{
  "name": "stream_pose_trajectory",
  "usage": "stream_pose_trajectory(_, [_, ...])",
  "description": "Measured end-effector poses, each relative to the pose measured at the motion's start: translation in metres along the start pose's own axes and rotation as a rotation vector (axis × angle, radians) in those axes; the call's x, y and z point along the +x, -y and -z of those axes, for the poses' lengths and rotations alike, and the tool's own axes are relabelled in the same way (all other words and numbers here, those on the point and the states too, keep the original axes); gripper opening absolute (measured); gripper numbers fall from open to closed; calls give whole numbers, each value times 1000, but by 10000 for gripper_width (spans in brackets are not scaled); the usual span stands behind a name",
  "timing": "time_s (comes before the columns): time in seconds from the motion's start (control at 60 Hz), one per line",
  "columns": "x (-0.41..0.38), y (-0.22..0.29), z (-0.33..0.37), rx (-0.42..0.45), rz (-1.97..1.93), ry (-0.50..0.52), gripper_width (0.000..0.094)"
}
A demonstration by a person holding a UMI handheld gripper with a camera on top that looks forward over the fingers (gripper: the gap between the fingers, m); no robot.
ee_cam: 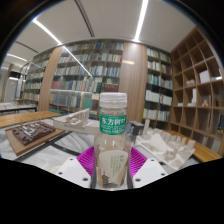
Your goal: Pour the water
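Library room, bookshelves (95, 70) far beyond the tool. Bottle (113, 140), clear plastic with a green label and the cap on, stands upright between the fingers of my tool (113, 165); pink pads (88, 158) sit close on both sides of its lower body and I read that as a firm grip on the bottle. I cannot tell if it is lifted or standing on the table (25, 120).

No receiving cup in sight ahead of the tool.

Risks as I judge them:
- Cap looks closed; tipping now pours nothing.
- Grip is low on a tall bottle, so a tilt may let it pivot or slip through the pads.
- Thin plastic may squash under pressure.
- White architectural models (165, 145) just ahead and to the right of the tool; spill or swing could hit them.
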State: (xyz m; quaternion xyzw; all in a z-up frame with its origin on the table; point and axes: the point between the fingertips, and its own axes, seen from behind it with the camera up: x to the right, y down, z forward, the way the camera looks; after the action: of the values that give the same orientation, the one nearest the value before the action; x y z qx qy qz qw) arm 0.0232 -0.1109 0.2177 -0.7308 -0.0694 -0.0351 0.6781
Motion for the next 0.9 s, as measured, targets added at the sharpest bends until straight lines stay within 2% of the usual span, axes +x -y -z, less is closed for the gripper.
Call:
stream_pose_trajectory(0.15, [5,-93,-5,-163,-130,17,412])
stream_pose_trajectory(0.267, [7,-152,-5,-241,-98,11,422])
stream_pose_trajectory(0.283, [3,-140,0,-175,-107,6,427])
stream_pose_trajectory(0.317, [4,-152,-3,-174,-110,1,440])
stream_pose_trajectory(0.333, [2,-141,3,-150,-109,-2,423])
stream_pose_trajectory(0.383, [4,-150,-16,-118,-104,-6,458])
stream_pose_trajectory(0.467, [4,-143,3,-155,-93,-8,542])
stream_pose_trajectory(0.517, [1,-159,-7,-195,-92,-4,645])
stream_pose_trajectory(0.567, [-1,-150,6,-223,-102,7,855])
stream_pose_trajectory(0.583, [-1,-148,9,-227,-106,6,872])
stream_pose_trajectory(0.617, [2,-147,18,-235,-107,-14,841])
stream_pose_trajectory(0.683, [3,-139,34,-238,-111,-37,863])
stream_pose_trajectory(0.9, [-7,-118,134,-287,-163,-51,851])
